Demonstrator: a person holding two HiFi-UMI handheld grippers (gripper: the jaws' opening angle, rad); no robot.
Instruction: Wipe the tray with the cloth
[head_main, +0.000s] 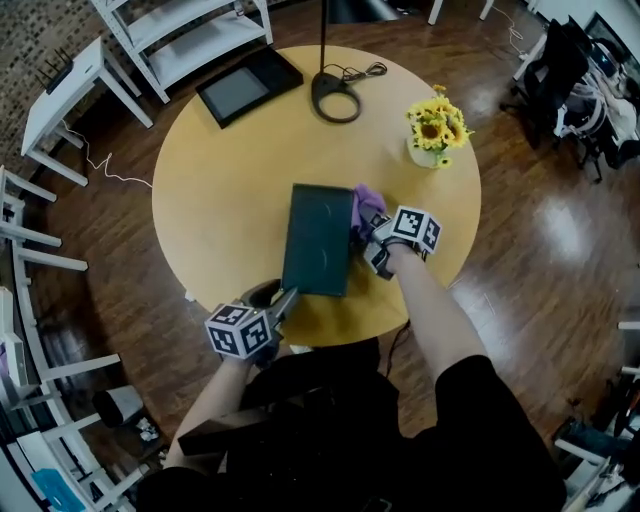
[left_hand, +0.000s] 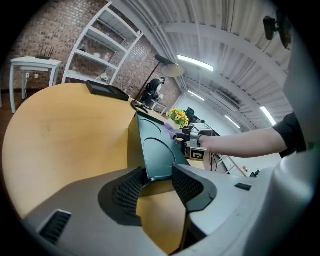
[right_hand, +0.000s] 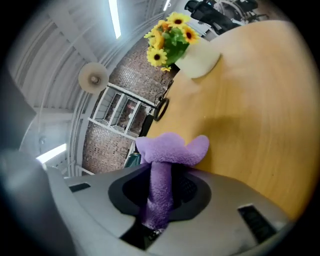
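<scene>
Wiping was judged under way. The left claw (left_hand: 159, 176) was clamped on the near edge of the dark tray (head_main: 320, 238), steadying it on the tabletop (head_main: 230, 170). The right claw (right_hand: 162, 182) gripped the purple cloth (right_hand: 172, 149) at the tray's right rim. The next move calls for drawing the cloth across the tray's face. Only the left gripper view showed the tray's moulded recesses, and only the right gripper view showed the pinch on the cloth.

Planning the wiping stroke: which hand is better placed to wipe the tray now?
Right. The right gripper clamps the purple cloth beside the tray; the left gripper grips the tray's near end, likely steadying it.
</scene>
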